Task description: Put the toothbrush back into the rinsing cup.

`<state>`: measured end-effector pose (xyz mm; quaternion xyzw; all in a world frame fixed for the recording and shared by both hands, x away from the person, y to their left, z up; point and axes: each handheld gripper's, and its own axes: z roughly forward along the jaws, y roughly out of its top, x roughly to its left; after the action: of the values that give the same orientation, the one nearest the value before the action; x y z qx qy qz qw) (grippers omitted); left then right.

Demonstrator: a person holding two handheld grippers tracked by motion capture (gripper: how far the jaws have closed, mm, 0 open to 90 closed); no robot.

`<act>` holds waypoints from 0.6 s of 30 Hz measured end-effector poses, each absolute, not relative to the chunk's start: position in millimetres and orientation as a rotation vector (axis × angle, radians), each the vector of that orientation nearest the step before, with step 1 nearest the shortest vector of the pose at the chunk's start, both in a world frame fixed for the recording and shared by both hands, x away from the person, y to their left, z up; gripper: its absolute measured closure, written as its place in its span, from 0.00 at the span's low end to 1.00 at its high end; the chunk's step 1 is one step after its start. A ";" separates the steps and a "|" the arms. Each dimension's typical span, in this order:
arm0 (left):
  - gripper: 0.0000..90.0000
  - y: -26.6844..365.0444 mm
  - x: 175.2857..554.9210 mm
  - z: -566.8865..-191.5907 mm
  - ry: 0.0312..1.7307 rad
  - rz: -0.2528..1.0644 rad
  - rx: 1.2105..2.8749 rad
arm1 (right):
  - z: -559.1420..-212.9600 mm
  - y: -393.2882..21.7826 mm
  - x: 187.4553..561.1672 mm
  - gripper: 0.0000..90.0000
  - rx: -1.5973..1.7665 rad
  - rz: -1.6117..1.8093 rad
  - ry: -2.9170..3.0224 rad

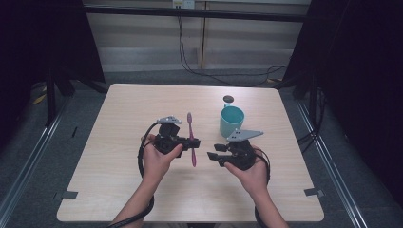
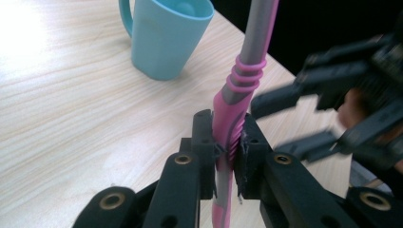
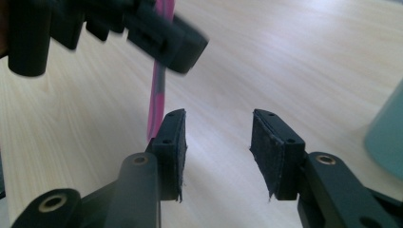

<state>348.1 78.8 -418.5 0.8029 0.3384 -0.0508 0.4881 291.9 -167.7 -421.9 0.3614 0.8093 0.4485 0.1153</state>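
Two grippers meet over the middle of the wooden table (image 1: 119,142), and you hold one in each hand. On your left, the left gripper (image 1: 192,143) has its jaws pressed tight on the pink-and-grey toothbrush (image 1: 191,137), pinching the handle partway along; the brush runs away from you past the jaws, its head at the far end, and its pink tail sticks out on your side of them. In the left gripper view the pads (image 2: 205,142) clamp the ribbed pink grip, with the grey neck rising beyond. Just to the right of the brush, your right gripper (image 1: 212,158) points at it with jaws spread and nothing between them. Beyond that gripper, close behind its grey plate, the teal mug (image 1: 231,119) stands upright.
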 end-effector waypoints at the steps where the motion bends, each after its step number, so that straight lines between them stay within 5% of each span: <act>1: 0.90 78.3 348.0 -419.1 0.826 -0.123 1.951 | -417.5 -169.0 293.2 0.63 1.056 1.317 2.363; 18: 0.90 64.3 346.0 -417.0 0.798 -0.135 1.970 | -366.1 -160.9 312.5 0.71 1.010 1.442 2.312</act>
<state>346.0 64.3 -417.0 0.8092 0.3278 -0.0553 0.4844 312.5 -160.9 -366.1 0.3451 0.7900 0.4928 0.1176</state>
